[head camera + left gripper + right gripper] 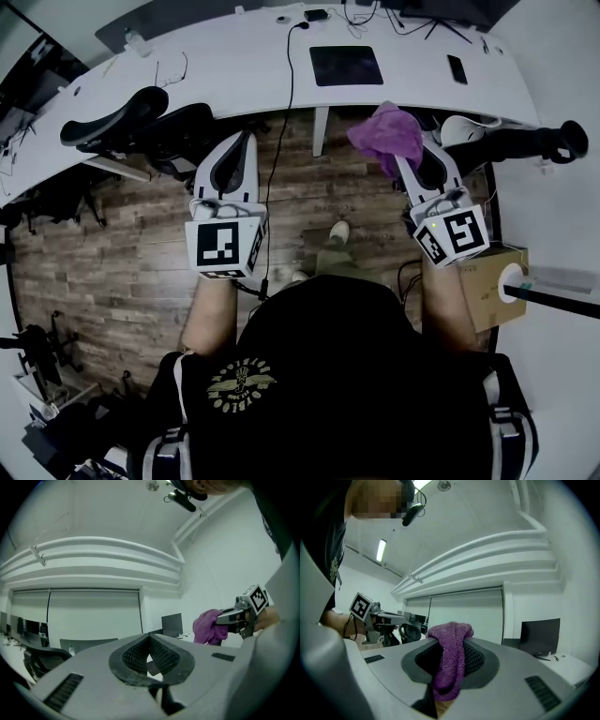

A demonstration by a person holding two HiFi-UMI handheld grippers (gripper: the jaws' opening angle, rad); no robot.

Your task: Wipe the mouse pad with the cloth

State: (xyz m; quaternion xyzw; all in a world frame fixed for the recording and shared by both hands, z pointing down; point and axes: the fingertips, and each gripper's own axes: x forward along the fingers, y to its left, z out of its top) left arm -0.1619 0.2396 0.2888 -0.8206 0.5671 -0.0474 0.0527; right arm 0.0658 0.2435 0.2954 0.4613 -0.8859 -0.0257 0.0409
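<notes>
The black mouse pad (346,66) lies on the white desk (234,66) ahead of me, beyond both grippers. A purple cloth (386,131) bunches over the tip of my right gripper (405,159), which is shut on it. In the right gripper view the cloth (450,660) hangs down between the jaws of the right gripper (450,644). My left gripper (246,141) is held level beside it over the floor, jaws shut with nothing in them. From the left gripper view, the left gripper (150,641) is closed, and the cloth (208,626) shows off to the right.
A black office chair (141,122) stands under the desk at the left, another chair (525,141) at the right. A black cable (289,103) hangs off the desk edge. A phone (457,68) lies right of the pad. A cardboard box (492,286) sits by my right arm.
</notes>
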